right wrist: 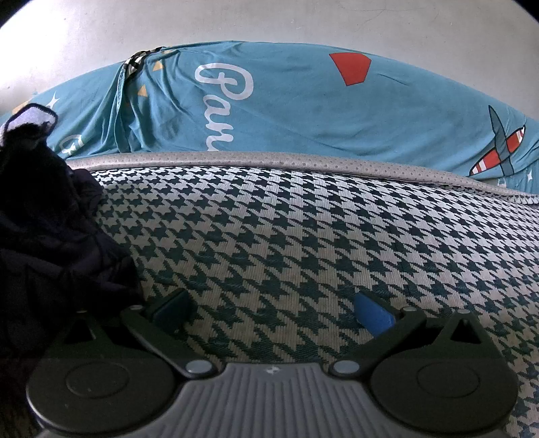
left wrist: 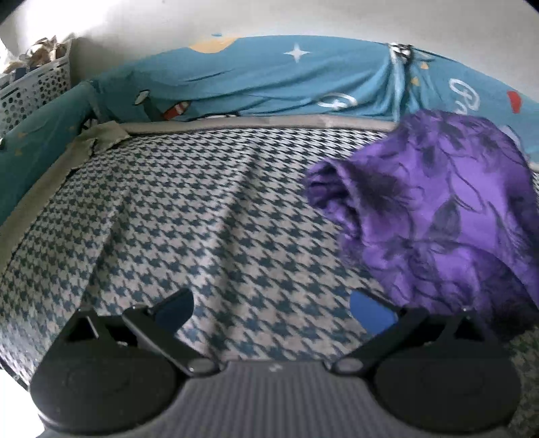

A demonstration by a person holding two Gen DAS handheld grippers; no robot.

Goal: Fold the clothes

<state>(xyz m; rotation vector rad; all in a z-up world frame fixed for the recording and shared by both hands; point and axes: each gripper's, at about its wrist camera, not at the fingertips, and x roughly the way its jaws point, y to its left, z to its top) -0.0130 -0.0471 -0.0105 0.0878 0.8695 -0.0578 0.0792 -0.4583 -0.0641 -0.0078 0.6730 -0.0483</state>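
Garment (left wrist: pixel 438 209), purple and crumpled on the houndstooth cover (left wrist: pixel 202 219); likely soft, light, slippery. Grasp its near hem. Left gripper (left wrist: pixel 273 310) and right gripper (right wrist: pixel 273 310) gape empty.

A houndstooth-covered bed (right wrist: pixel 303 236) is filling the foreground, a teal printed sheet (right wrist: pixel 303 111) is rising at twelve o'clock against a pale wall (right wrist: pixel 269 20), and a perforated white basket (left wrist: pixel 33 87) is standing at ten o'clock.

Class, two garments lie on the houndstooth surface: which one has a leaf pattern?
The purple garment, beside the left gripper; the dark navy garment looks plain.
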